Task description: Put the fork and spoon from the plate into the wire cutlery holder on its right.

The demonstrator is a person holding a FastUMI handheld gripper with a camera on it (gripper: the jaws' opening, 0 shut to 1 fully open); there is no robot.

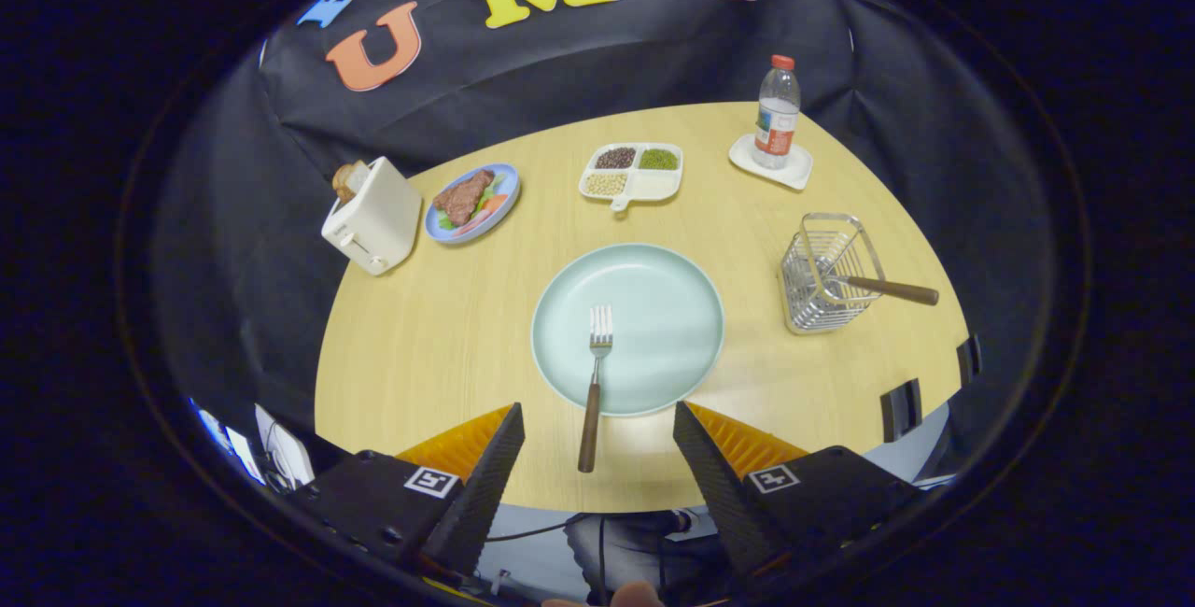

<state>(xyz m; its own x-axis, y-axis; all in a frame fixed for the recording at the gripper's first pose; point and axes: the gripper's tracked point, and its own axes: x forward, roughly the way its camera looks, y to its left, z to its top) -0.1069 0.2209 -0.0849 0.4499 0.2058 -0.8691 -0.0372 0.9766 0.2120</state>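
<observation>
A fork (595, 374) with a brown wooden handle lies on the pale green plate (672, 308), tines pointing away, its handle sticking out over the plate's near rim. To the plate's right stands the wire cutlery holder (829, 273), and a utensil with a brown handle (887, 289) leans out of it to the right; its head is hidden inside the wire. My gripper (597, 420) is open, held above the table's near edge. The fork's handle end lies between the two fingertips, below them.
Beyond the plate sit a white toaster (373, 215) with bread, a blue plate with meat and vegetables (473, 202), a white divided tray of beans (632, 172), and a water bottle (777, 114) on a white coaster. Two dark clips (902, 409) grip the table's right edge.
</observation>
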